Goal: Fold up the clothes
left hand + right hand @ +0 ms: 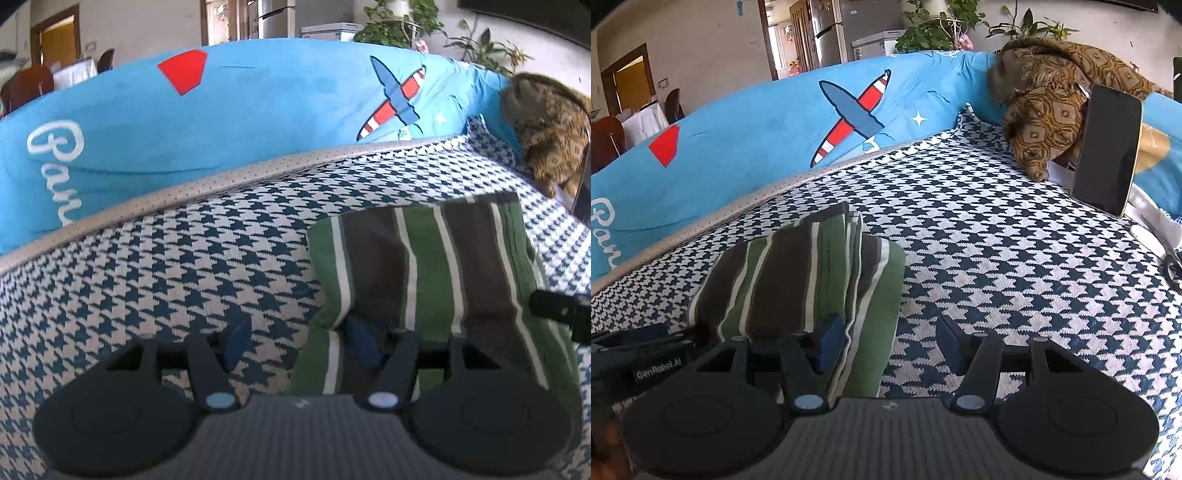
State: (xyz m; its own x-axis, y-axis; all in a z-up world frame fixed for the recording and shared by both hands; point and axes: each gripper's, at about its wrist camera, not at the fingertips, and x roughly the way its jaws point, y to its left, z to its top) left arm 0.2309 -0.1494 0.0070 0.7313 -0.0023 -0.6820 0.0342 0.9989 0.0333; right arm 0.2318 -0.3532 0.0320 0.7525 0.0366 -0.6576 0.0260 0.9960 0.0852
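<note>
The left claw stands released over the near left edge of a folded striped garment, one blue pad above the cloth and the other above the houndstooth cover, neither pressing on fabric. The right claw is likewise released at the garment's near right edge, its left pad just beside the green fold and its right pad over the bare cover, with nothing gripped between them. Behind, a blue cushion printed with a striped aeroplane runs along the back of the seat. The garment, in green, brown and white stripes, lies folded in a compact stack on the houndstooth cover, between the two claws. At the far right a brown patterned cloth is heaped, and a dark phone leans upright against it.
</note>
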